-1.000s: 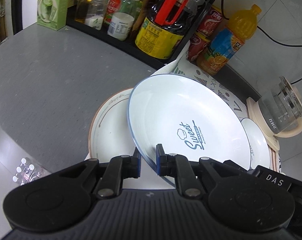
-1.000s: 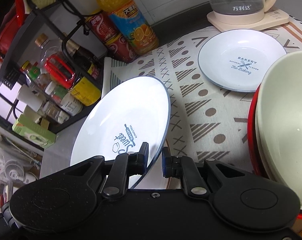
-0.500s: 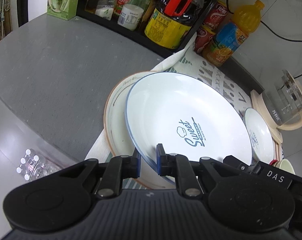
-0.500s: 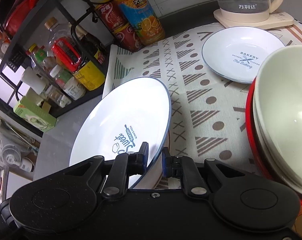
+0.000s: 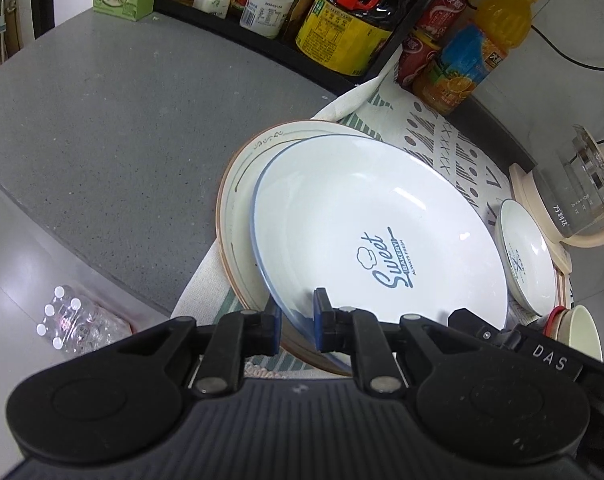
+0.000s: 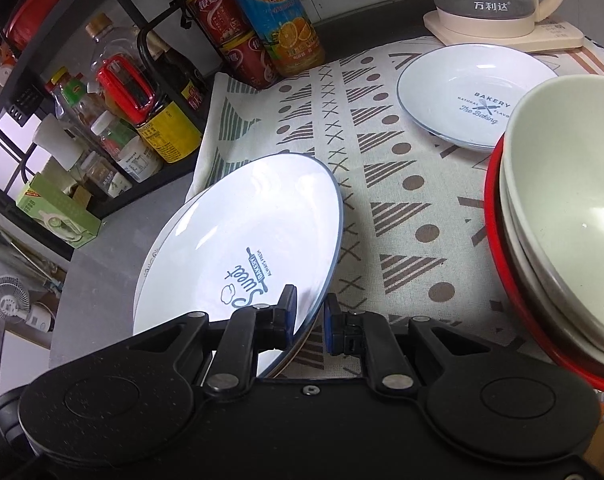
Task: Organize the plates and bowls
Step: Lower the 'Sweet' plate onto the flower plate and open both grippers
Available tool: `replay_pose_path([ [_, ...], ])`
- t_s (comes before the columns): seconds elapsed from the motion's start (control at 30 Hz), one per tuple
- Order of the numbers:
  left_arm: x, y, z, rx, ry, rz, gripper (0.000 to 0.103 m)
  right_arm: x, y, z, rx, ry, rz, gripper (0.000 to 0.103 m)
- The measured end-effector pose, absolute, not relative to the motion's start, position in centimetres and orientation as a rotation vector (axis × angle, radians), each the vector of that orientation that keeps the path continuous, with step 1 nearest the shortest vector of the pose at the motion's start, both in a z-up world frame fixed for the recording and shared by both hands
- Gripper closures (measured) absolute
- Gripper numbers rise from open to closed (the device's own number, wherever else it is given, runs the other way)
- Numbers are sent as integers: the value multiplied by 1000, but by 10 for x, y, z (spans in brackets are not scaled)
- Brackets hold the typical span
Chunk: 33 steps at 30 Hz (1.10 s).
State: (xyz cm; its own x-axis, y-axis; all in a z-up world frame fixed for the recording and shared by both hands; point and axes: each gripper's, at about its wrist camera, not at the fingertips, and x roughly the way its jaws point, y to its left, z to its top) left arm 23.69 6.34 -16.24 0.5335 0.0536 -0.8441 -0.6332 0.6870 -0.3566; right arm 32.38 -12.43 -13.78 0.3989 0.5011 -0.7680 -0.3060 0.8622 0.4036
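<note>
Both grippers hold one large white plate with a blue rim and "Sweet" lettering. My left gripper is shut on its near edge, and my right gripper is shut on the opposite edge. Right beneath it lies a brown-rimmed plate on the patterned cloth, covered by it except for a crescent on the left. A smaller blue-rimmed "Bakery" plate rests farther along the cloth. Stacked cream bowls in a red bowl sit at the right.
A black rack of sauce bottles and jars, red cans and an orange juice bottle line the back. A glass kettle on a cream base stands behind the small plate. Grey countertop spreads left; water bottles lie below its edge.
The held plate has come down from a tilt to lie nearly flat over the brown-rimmed plate. Both views have pulled back slightly. Both grips are unchanged.
</note>
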Motion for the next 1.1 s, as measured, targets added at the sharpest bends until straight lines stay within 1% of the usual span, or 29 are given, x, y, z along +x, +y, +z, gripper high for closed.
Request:
replay_pose_path([
  [0.4, 243, 81, -151, -754, 1018, 457, 89, 326, -119, -140, 211, 1049, 494, 91],
  [0.63, 242, 97, -140, -743, 974, 490, 87, 330, -117, -141, 207, 1055, 475, 93],
  [0.7, 244, 103, -142, -743, 975, 507, 85, 331, -116, -143, 204, 1057, 470, 94],
  [1.03, 254, 119, -153, -755, 994, 525, 84, 337, -112, -146, 188, 1067, 450, 94],
  [1.1, 253, 122, -155, -763, 993, 527, 81, 338, -111, -148, 184, 1071, 449, 93],
])
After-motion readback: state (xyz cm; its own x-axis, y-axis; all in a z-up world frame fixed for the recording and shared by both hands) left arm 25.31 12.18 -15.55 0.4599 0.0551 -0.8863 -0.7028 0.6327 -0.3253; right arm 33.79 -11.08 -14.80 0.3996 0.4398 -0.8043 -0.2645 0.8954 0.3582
